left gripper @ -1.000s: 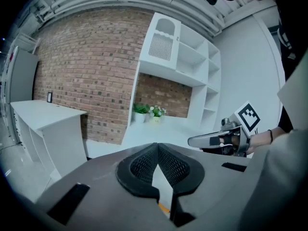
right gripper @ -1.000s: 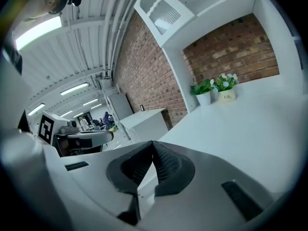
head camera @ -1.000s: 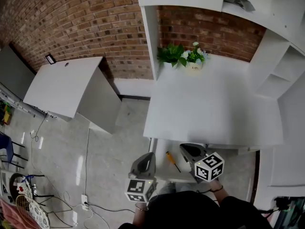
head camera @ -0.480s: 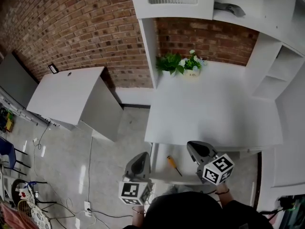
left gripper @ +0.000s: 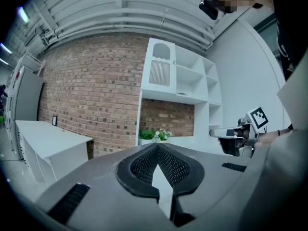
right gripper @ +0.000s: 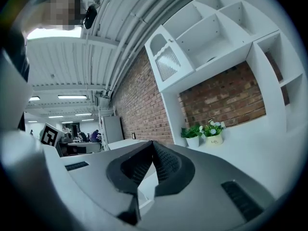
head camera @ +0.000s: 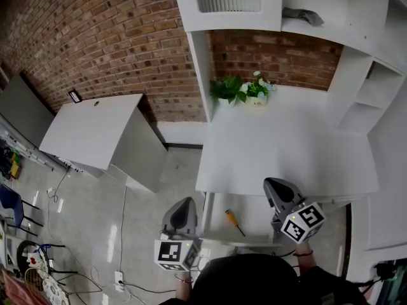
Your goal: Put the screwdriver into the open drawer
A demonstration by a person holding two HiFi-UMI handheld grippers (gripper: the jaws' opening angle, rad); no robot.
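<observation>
Left gripper [left gripper: 157, 148]: we see its tips meeting.
Plants [left gripper: 154, 135]: on the white desk [left gripper: 195, 142], against brick.
Right gripper [left gripper: 216, 134]: at right, perhaps closed.

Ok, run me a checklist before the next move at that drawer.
1. Yellow-handled screwdriver lies inside the open white drawer: ok.
2. Left tool jaws together, nothing between them: ok.
3. Right tool jaws together, nothing between them: ok.
4. Both tools apart from the screwdriver: ok.
5. Drawer pushed shut: not ok, it stands open.
6. Screwdriver tip clear of the drawer's front wall: cannot tell.
</observation>
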